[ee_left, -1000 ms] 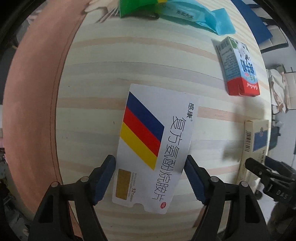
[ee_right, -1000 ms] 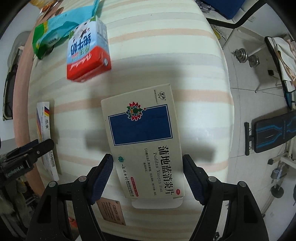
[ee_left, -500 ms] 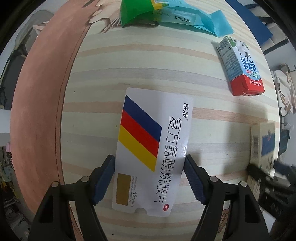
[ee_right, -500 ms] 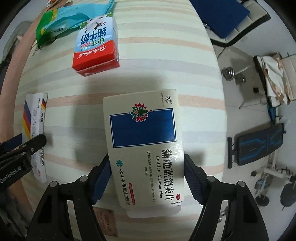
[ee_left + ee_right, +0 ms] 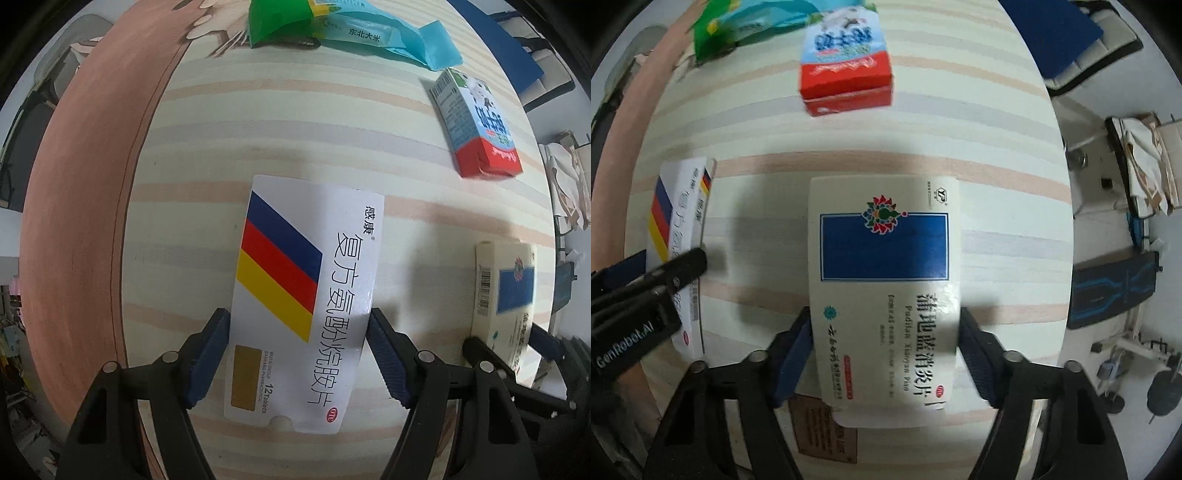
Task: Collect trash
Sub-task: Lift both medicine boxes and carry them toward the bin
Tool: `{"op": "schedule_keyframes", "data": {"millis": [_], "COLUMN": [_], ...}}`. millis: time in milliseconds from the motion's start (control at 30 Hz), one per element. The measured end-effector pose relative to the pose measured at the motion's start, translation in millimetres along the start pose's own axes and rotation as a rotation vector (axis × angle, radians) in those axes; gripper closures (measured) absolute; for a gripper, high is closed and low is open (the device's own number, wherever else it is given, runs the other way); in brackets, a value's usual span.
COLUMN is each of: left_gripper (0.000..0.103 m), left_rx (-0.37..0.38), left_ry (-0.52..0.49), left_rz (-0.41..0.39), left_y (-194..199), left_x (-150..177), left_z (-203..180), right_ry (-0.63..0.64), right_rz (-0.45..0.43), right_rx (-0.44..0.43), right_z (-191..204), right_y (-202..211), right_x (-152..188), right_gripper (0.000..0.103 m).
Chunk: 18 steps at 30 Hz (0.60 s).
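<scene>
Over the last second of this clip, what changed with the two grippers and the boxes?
The right gripper closed in on the cream medicine box, which now sits squarer between its blue pads; both pads appear to touch it. The milk carton drifted toward the middle of the right wrist view. The left gripper kept bracketing the white striped box; nothing was let go.

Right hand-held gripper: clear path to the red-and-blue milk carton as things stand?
Probably not: the right hand-held gripper is shut on the cream box with a blue panel. The red-and-blue milk carton lies unobstructed beyond.
</scene>
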<state>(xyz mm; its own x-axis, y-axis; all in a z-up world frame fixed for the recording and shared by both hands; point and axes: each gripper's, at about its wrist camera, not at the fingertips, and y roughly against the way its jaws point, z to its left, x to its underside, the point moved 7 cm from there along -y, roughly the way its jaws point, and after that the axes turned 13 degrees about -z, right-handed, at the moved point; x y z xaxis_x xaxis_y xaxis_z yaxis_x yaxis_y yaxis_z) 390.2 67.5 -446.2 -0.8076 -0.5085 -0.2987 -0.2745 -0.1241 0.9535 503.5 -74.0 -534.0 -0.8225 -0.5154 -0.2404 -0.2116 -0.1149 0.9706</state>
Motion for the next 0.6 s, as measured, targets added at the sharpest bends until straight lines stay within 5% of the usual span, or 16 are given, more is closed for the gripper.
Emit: {"op": "schedule_keyframes", "data": {"millis": [267, 600], "left_gripper": [0.031, 0.033], "left_rx": [0.013, 0.098], "left_ry": [0.004, -0.011], "left_rz": [-0.075, -0.224], "left_y": [40.7, 115.6], "left_x": [14.9, 46.5], "left_z": [13.9, 37.7], "right_ry": [-0.045, -0.092], "right_rz": [-0.080, -0.282], "right_rx": [-0.008, -0.009], "right_z": [-1.4, 12.8], "right_y": [23.6, 115.7], "right_x": [0.7, 37.1], "right_gripper": [0.029, 0.029]}}
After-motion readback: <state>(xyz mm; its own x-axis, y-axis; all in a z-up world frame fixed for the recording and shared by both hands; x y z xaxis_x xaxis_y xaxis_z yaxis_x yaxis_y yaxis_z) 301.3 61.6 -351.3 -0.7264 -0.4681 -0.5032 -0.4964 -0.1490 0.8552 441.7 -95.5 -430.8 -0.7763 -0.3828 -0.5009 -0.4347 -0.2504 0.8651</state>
